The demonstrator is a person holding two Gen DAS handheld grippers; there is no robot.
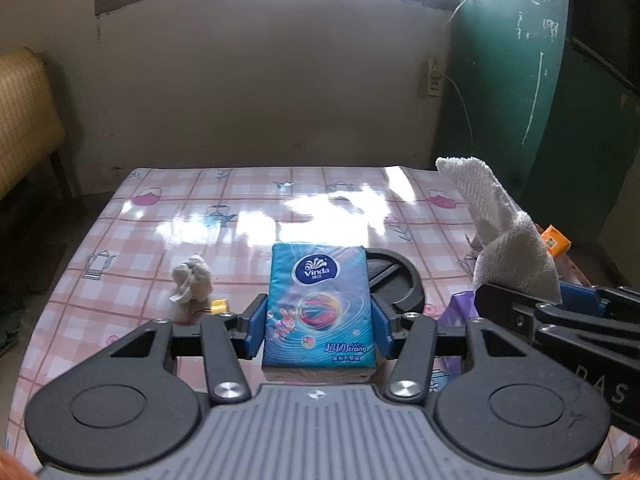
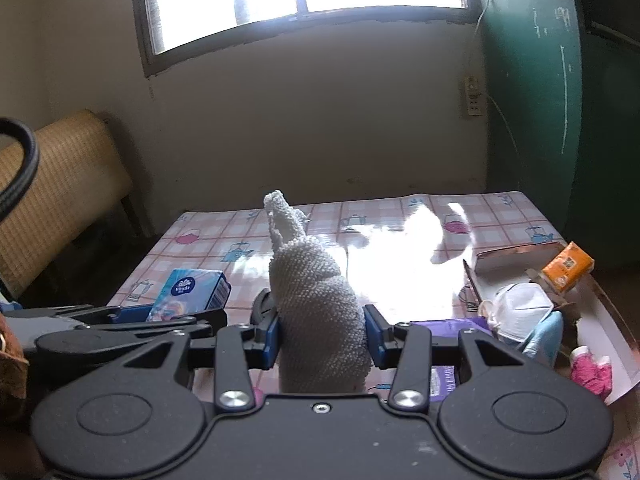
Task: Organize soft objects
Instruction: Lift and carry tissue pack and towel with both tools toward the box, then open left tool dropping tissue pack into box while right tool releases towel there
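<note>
My left gripper (image 1: 319, 326) is shut on a blue Vinda tissue pack (image 1: 318, 304), held flat above the checked tablecloth (image 1: 140, 236). The same pack (image 2: 192, 290) and the left gripper (image 2: 182, 314) appear at the left of the right wrist view. My right gripper (image 2: 322, 336) is shut on a white textured towel (image 2: 316, 304), whose folded end points up. In the left wrist view that towel (image 1: 504, 240) and the right gripper (image 1: 560, 300) are at the right edge. A small crumpled beige cloth (image 1: 192, 278) lies on the table, left of the pack.
An open cardboard box (image 2: 600, 304) at the right holds a white mask (image 2: 520, 306), an orange tissue pack (image 2: 566, 266), a light blue item and a pink item (image 2: 592, 372). A purple pack (image 2: 444, 326) and a black round object (image 1: 394, 278) lie nearby. A wicker chair (image 1: 24, 116) stands left.
</note>
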